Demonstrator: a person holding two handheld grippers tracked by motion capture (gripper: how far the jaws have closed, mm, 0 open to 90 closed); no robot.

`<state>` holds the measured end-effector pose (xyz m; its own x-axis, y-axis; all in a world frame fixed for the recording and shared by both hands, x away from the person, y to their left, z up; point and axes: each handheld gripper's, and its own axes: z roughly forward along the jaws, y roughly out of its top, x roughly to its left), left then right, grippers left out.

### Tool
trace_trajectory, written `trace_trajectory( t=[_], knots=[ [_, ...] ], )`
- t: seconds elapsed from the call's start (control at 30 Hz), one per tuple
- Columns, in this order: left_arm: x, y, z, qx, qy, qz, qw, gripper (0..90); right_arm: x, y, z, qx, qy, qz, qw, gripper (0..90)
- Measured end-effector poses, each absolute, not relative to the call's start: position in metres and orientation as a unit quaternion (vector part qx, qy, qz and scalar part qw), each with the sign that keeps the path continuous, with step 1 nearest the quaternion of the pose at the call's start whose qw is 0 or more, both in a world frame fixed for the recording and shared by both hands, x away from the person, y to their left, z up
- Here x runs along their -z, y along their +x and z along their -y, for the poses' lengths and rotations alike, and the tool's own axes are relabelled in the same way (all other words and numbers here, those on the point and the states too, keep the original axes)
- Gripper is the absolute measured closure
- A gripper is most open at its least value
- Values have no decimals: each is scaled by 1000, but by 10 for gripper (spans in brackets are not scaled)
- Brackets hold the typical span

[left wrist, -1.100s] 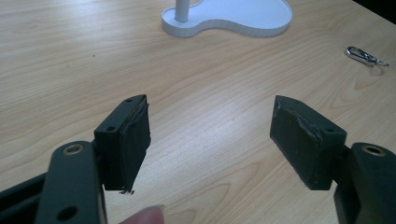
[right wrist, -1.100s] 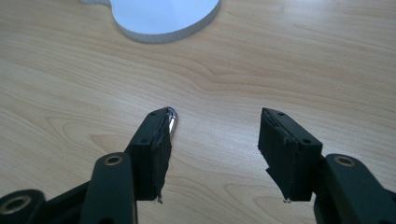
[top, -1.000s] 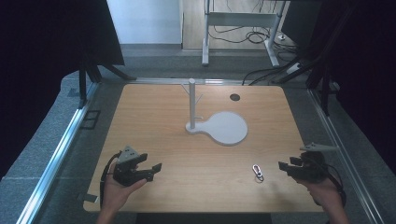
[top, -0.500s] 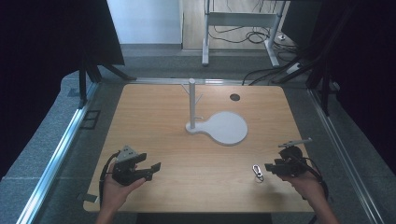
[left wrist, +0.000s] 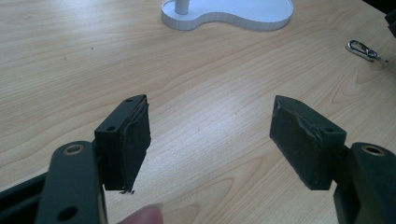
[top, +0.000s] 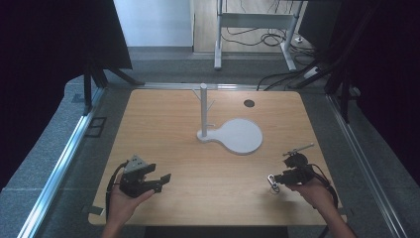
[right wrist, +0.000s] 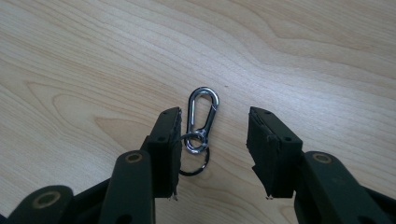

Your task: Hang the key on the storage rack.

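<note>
Clip [right wrist: 201,122] flat on surface [top: 198,208], between jaws of right claw [right wrist: 212,140], nearer one pad; jaws just been closing, not yet gripping. Left claw [left wrist: 210,140] open, empty, well apart.

A light wooden desk [top: 168,124] carries everything. Near its middle stands a white stand, a flat rounded base [top: 241,136] with an upright post [top: 203,110] at its left end. A small dark round hole [top: 249,103] sits in the desk top toward the far right. Near the front right edge a metal key clip [right wrist: 201,114] with a dark ring lies flat on the wood, well apart from the stand.
</note>
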<state>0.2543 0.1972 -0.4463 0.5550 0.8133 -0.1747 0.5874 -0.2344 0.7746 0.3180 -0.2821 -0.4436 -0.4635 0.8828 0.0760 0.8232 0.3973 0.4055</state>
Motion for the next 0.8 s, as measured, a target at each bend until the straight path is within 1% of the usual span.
trace_trajectory(
  t=[0.43,0.8],
  knots=[
    [447,254,-198,-136,774,-453,421,293,456,326,267,-164,510,-842,69,578],
    [448,254,-197,-137,777,-452,417,293,467,328,254,-131,500,-852,75,584]
  ],
)
